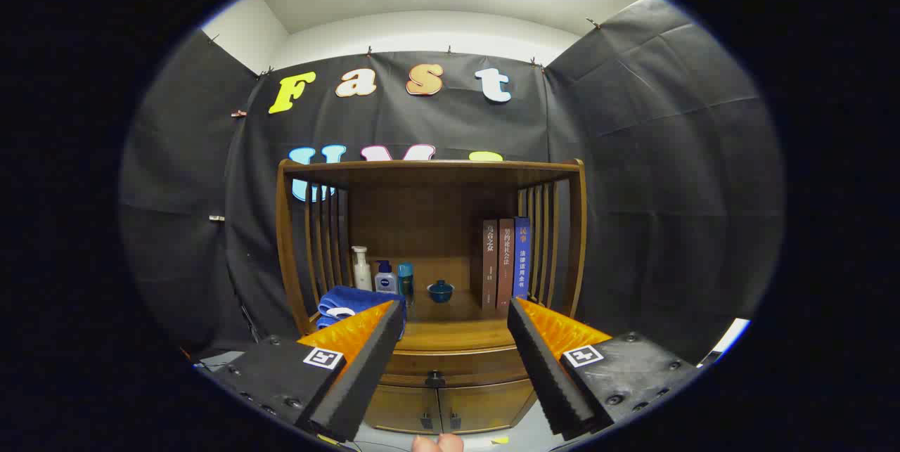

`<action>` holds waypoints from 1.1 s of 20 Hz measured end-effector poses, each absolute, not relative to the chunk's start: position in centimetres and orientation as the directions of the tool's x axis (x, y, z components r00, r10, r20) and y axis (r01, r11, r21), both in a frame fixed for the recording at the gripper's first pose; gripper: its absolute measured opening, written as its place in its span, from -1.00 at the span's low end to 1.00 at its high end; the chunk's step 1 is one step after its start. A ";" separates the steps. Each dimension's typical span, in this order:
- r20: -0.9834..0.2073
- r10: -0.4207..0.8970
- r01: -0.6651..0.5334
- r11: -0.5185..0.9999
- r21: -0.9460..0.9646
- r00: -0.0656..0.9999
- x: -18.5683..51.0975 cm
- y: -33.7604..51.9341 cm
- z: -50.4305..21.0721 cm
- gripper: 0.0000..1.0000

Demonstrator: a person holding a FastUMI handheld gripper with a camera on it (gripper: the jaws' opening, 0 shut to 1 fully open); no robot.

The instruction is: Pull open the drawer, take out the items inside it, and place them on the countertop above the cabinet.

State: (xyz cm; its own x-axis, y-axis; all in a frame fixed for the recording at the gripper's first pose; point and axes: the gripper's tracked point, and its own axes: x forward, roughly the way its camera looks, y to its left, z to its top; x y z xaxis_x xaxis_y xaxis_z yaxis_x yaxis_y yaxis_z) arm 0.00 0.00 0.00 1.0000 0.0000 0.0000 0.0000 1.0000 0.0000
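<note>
Two fingers frame our look ahead, spread wide apart with nothing between them; the gripper hangs in open air short of the cabinet.

Straight ahead and between the fingers we see the drawer, a curved wooden front just under the countertop, fully shut, its small dark knob sitting centre. Whatever lies inside is hidden from us. Below the drawer, a pair of cabinet doors meet in the middle, each with a small dark handle.

On the countertop, under a wooden shelf frame with slatted sides, we have a fair spread. At the left front corner a folded blue towel peeks out from behind the left finger. Behind it, toward the back left, a white pump bottle, a smaller white bottle with a blue cap and a teal canister stand in a row, close together. A small dark blue bowl sits near the middle, well apart from the bottles. Against the right side, three books stand upright, touching one another, two brown and one blue.

Down by the cabinet's foot, fingertips of a person's hand just show, with a scrap of yellow lying on the floor beside.
</note>
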 end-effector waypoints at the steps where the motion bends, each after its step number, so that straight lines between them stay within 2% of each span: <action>1: 0.002 0.001 -0.001 1.000 0.007 1.000 0.0 0.0 0.1 0.96; 22: -0.010 -0.013 0.013 1.000 0.019 1.000 2.4 -0.9 -1.1 0.95</action>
